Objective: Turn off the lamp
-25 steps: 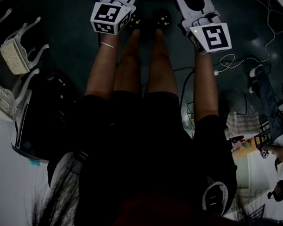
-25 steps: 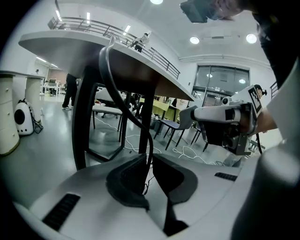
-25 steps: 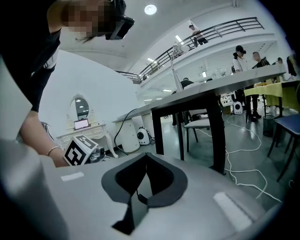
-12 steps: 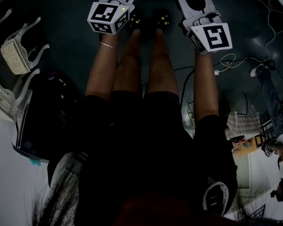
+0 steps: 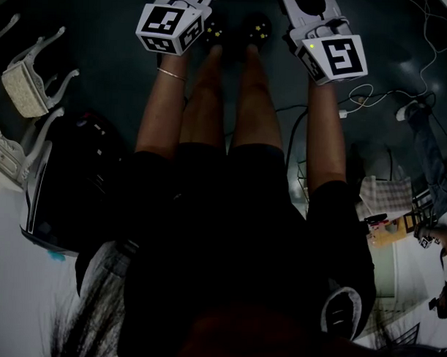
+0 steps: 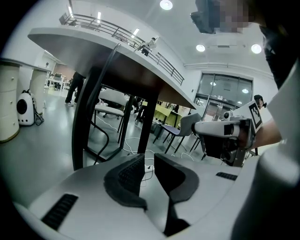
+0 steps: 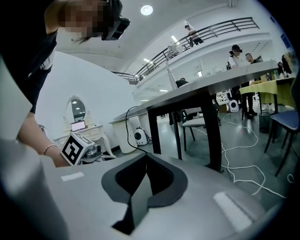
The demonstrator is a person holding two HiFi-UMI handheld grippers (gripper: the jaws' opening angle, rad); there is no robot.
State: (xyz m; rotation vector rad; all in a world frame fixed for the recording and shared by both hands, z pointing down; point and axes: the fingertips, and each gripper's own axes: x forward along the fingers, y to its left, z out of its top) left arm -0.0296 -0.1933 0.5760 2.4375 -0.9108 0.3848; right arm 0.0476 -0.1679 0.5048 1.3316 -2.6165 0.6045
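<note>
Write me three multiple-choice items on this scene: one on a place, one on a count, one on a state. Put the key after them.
1. In the head view, where is the white cushioned chair?
A. at the left edge
B. at the right edge
C. between the person's feet

2. How many marker cubes show in the head view?
A. one
B. two
C. four

3. How do the right gripper's jaws stand?
A. wide apart
B. shut on a cable
C. shut, with nothing between them

Key: 1 A, it lies by the frame's left edge; 2 B, one shows at each side of the top edge; 3 C, the pads meet in the right gripper view.
</note>
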